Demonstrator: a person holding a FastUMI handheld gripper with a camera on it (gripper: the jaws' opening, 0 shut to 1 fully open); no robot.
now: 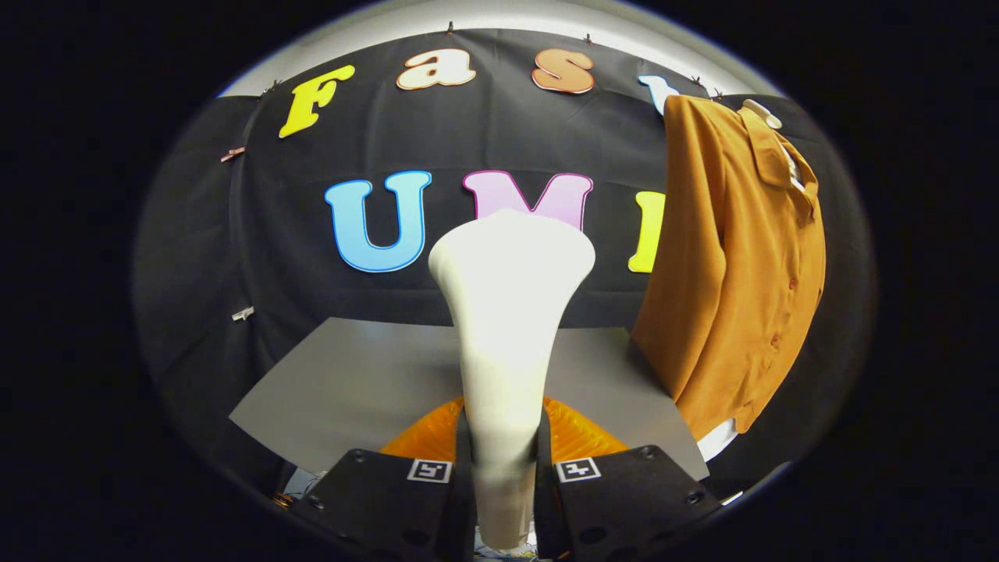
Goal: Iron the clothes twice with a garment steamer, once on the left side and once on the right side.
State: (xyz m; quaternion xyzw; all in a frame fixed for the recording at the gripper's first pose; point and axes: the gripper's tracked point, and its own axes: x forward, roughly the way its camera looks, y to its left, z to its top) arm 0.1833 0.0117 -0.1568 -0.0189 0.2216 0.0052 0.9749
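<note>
Gripper fingers clamp the garment steamer handle from both sides; steamer stands upright, head up. Orange base just behind fingers, on grey tabletop. Orange button-up shirt hangs on hanger past table's right edge, apart from steamer.

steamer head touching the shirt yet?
No. The steamer, held in the tongs, stands apart from the shirt hanging beside it.

open table left; shirt blocks right; steamer between fingers
</note>
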